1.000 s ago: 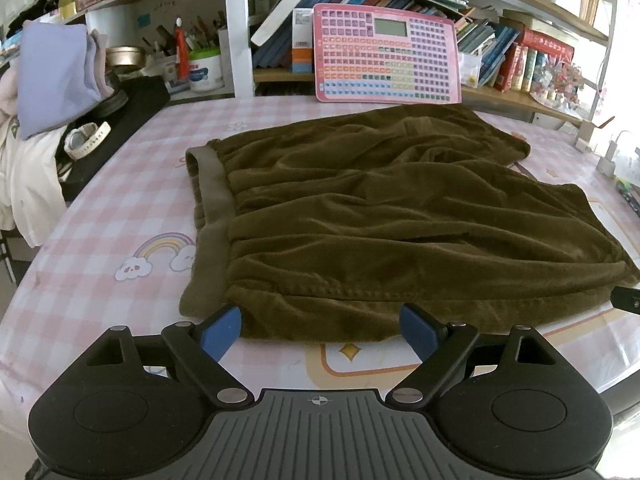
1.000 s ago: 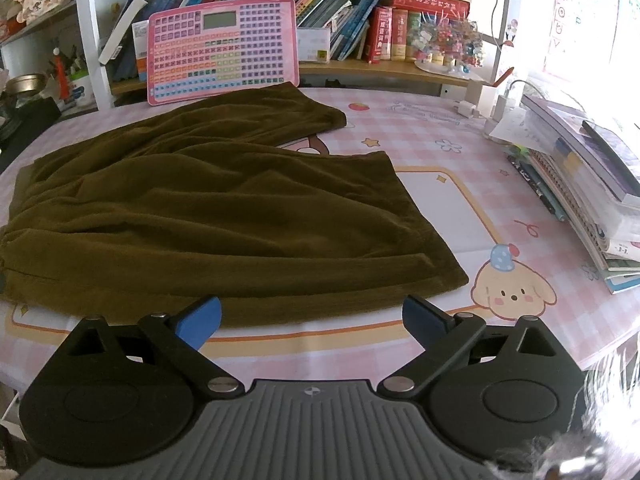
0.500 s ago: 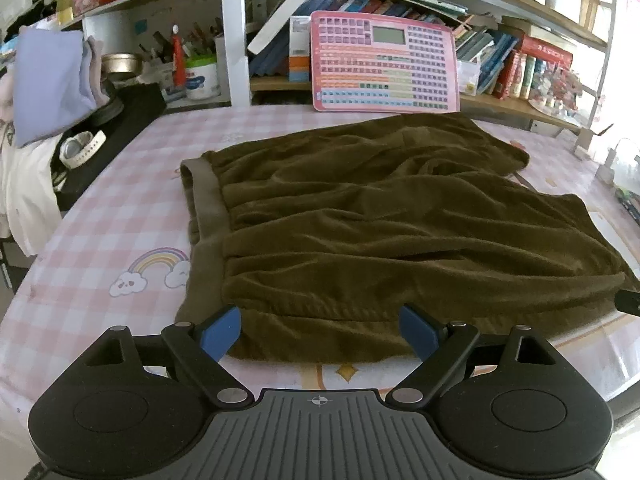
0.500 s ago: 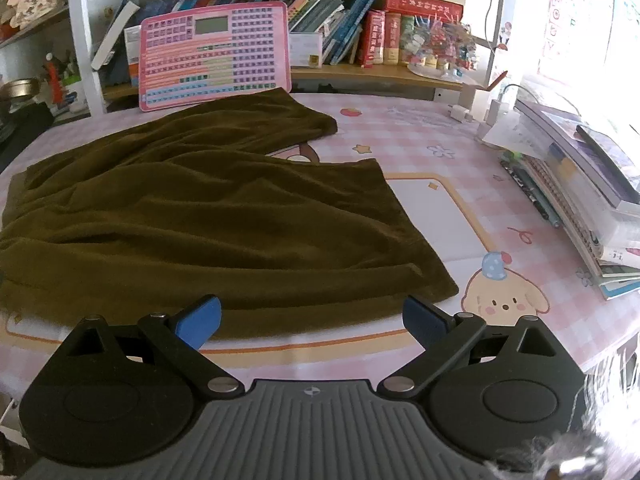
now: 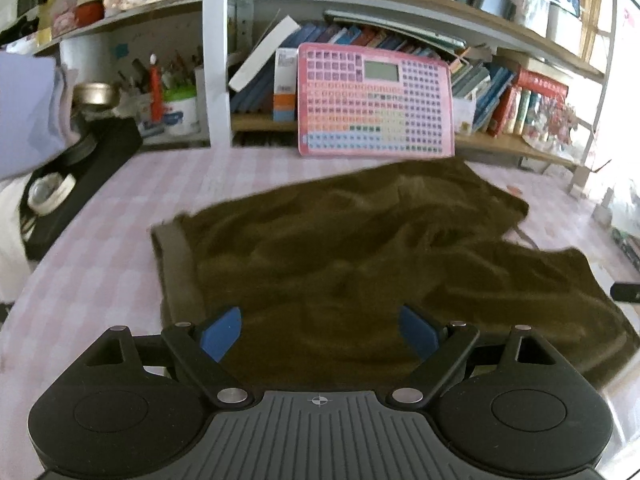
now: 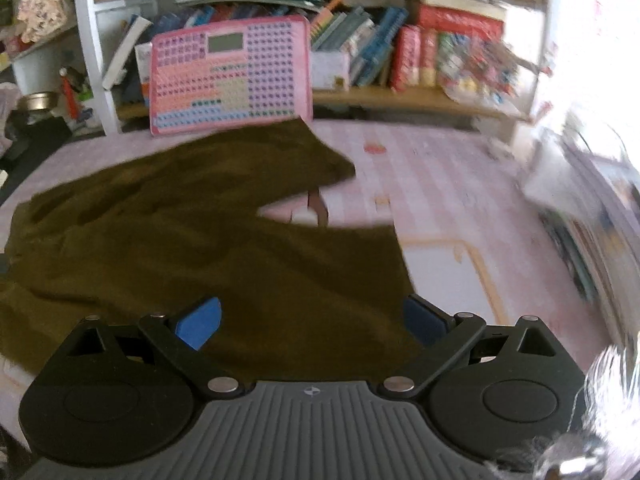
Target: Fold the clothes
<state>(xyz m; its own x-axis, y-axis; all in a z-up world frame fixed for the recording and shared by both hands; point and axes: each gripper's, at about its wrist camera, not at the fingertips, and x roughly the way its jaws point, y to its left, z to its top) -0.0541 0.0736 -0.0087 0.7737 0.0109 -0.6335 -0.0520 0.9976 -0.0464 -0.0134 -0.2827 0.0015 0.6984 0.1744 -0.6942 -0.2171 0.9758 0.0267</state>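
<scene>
Left wrist view: my left gripper [image 5: 320, 334], jaws wide and empty, hovers over the trousers' [image 5: 360, 264] near edge, long axis running crosswise.

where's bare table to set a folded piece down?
Bare tablecloth lies left of the brown garment, up to the black case. More lies right of it, short of the book stack. The back edge by the pink keyboard toy is crowded.

Black grippers [image 5: 320, 330], blue-padded fingers [image 5: 221, 334].
</scene>
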